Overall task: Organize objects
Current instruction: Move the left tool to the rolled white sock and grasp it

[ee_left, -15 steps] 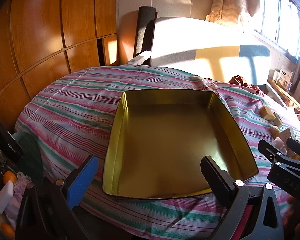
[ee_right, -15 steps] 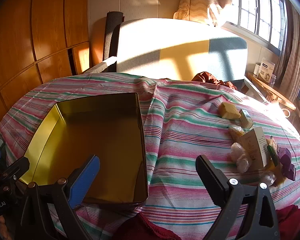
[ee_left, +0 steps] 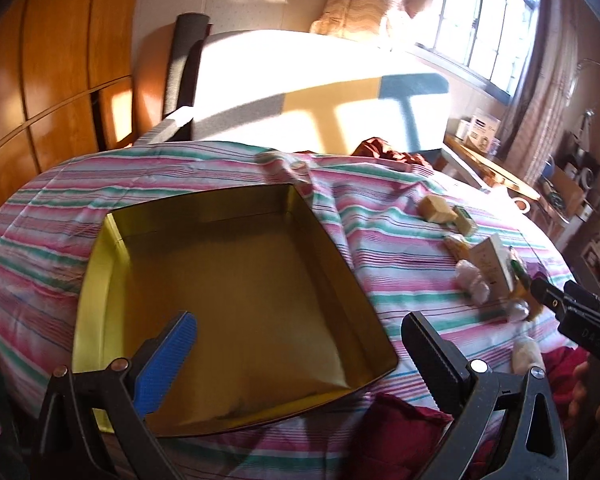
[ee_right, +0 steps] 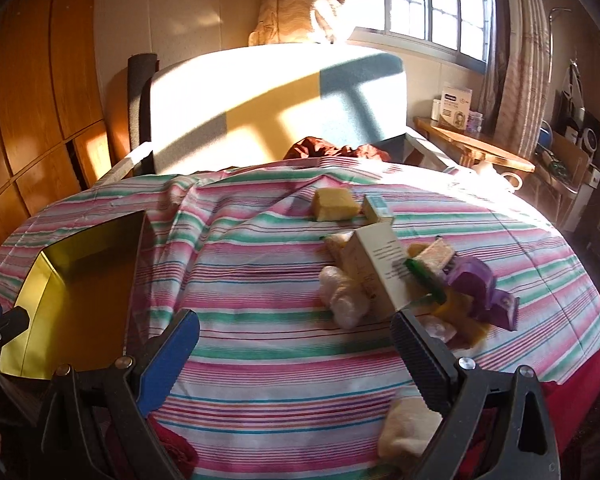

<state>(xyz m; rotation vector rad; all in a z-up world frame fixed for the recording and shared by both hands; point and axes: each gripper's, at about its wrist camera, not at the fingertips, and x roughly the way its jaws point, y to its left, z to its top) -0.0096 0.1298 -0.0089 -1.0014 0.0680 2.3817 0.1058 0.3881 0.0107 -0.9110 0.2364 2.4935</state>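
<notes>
**A:** Run me the list, nearest first, everything placed against the gold tin.

**B:** Item one, my left gripper (ee_left: 300, 344): jaws spread wide, nothing between them, hanging over the tin's near edge. I read that as parked, out of the other hand's way. Item two, my right gripper (ee_right: 296, 340): jaws just as wide, empty, over bare striped cloth (ee_right: 284, 292) to the right of the tin, aimed at the pile. I'd judge it is lining up a first pick.

**A:** The tin itself?

**B:** Item three, gold tin (ee_left: 96, 280): open-topped, shallow, square, sitting flat on the cloth. Contents: none that I can see, floor and walls bare. Nothing sorted into it yet, I'd say.

**A:** And what's meant to go in?

**B:** Item four, the pile, well right of the tin, all loose on the cloth. Nearest me a cream soft lump (ee_right: 408, 420) under my right jaw; I can't tell what it is. Then white wrapped bundles (ee_right: 340, 296), a tall pale carton (ee_right: 380, 272) lying tilted across them, a green piece (ee_right: 424, 276) and purple packets (ee_right: 480, 288) touching it on its right.

**A:** Beyond those?

**B:** Item five, a yellow block (ee_right: 334, 202) with a small green-and-white box (ee_right: 376, 208) just beside it, farthest from the tin. Clustered, I think, so one hand can feed the tin.
</notes>
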